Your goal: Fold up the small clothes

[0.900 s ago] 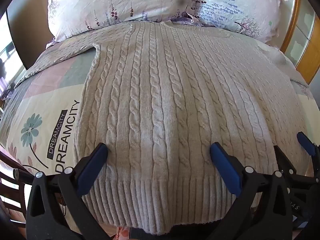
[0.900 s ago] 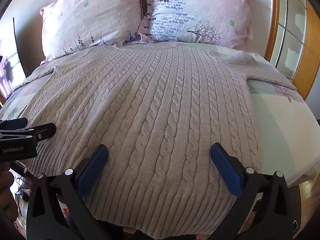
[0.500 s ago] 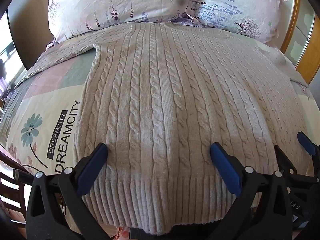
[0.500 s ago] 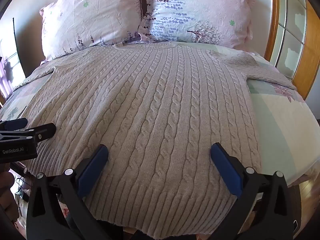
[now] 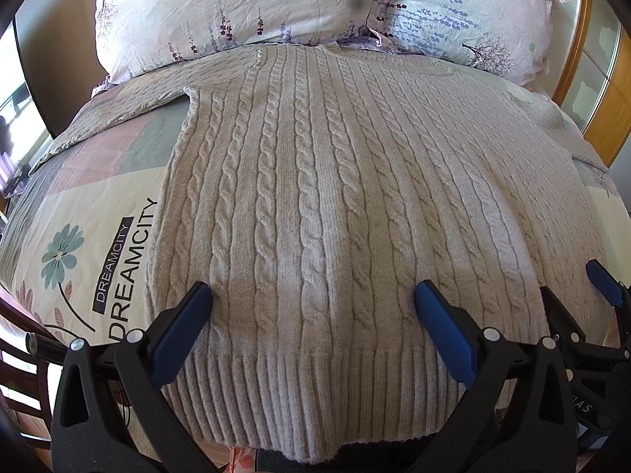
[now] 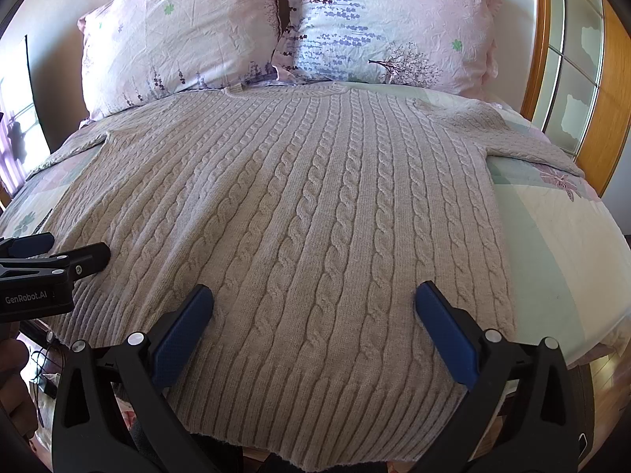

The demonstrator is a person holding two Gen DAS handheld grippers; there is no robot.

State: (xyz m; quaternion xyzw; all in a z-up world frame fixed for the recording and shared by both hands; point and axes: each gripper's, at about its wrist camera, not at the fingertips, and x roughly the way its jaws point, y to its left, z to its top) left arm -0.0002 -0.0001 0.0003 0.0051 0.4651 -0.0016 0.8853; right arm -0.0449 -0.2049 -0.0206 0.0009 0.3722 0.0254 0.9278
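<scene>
A beige cable-knit sweater (image 5: 335,197) lies spread flat on the bed, hem toward me, neck by the pillows, sleeves stretched out to both sides; it also shows in the right wrist view (image 6: 315,216). My left gripper (image 5: 313,295) is open and empty, hovering over the left part of the ribbed hem. My right gripper (image 6: 313,295) is open and empty over the right part of the hem. The right gripper's fingers (image 5: 603,280) show at the right edge of the left wrist view. The left gripper's fingers (image 6: 59,252) show at the left edge of the right wrist view.
Two floral pillows (image 6: 386,23) lean at the head of the bed. The quilt with DREAMCITY lettering (image 5: 122,260) lies bare left of the sweater, and pale quilt (image 6: 552,244) right of it. A wooden-framed glass panel (image 6: 572,59) stands on the right.
</scene>
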